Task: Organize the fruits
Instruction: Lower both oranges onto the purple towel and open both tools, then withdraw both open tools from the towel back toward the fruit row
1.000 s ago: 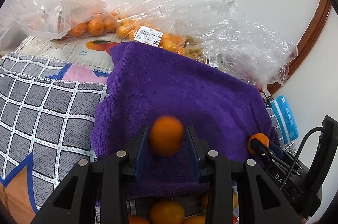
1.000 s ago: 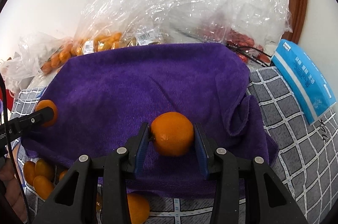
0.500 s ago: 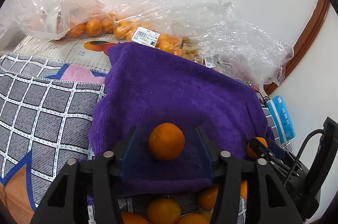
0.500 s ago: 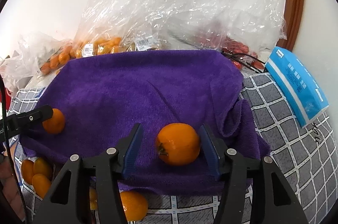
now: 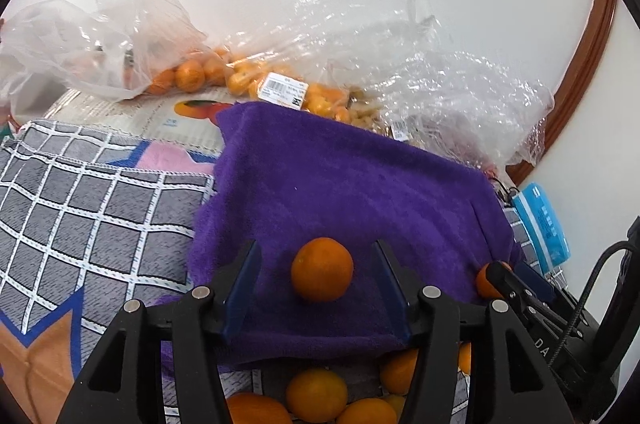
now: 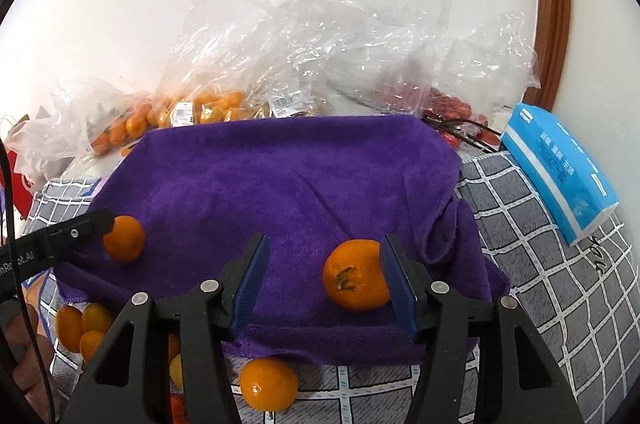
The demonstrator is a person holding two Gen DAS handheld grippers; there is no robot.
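Both grippers have their jaws apart, nothing pinched: left gripper (image 5: 314, 280) straddles an orange (image 5: 322, 269) sitting free on the purple towel (image 5: 340, 183), right gripper (image 6: 326, 278) straddles another orange (image 6: 356, 276) that's right against its right-hand pad. These look light, round and rollable with soft skin, so I'd pinch gently across the widest part. More loose oranges (image 6: 269, 388) crowd the towel's near edge, bagged fruit (image 6: 208, 107) sits behind it.

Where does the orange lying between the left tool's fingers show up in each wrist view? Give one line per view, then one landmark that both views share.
Left wrist view: the orange lies low centre on the purple towel, clear of both fingers.
Right wrist view: it sits at the left edge, beside the left tool's black finger.
Shared landmark: the blue packet.
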